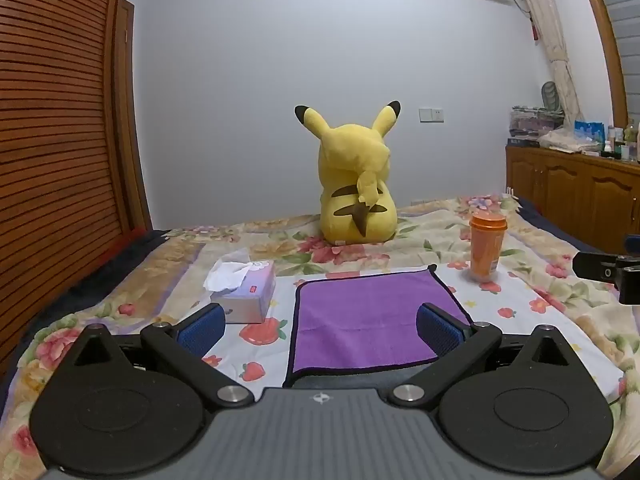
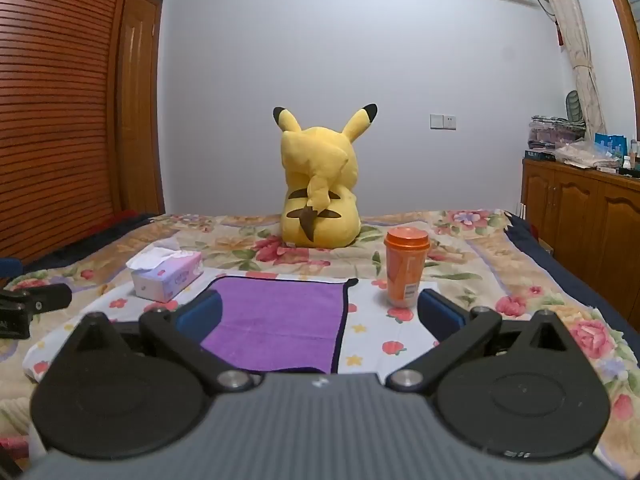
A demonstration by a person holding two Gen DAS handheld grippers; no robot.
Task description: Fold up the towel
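Observation:
A purple towel (image 1: pixel 360 316) with a dark hem lies flat on the flowered bedspread; it also shows in the right wrist view (image 2: pixel 280 320). My left gripper (image 1: pixel 320 328) is open and empty, held above the towel's near left part, its blue pads (image 1: pixel 204 328) wide apart. My right gripper (image 2: pixel 320 312) is open and empty, above the towel's near right edge. The towel's near edge is hidden behind both gripper bodies. The right gripper's side shows at the right edge of the left wrist view (image 1: pixel 608 272).
A tissue box (image 1: pixel 244 292) stands left of the towel, also in the right wrist view (image 2: pixel 168 276). An orange lidded cup (image 1: pixel 486 250) stands at its far right corner. A yellow plush toy (image 1: pixel 356 184) sits behind. A wooden cabinet (image 1: pixel 580 188) is on the right.

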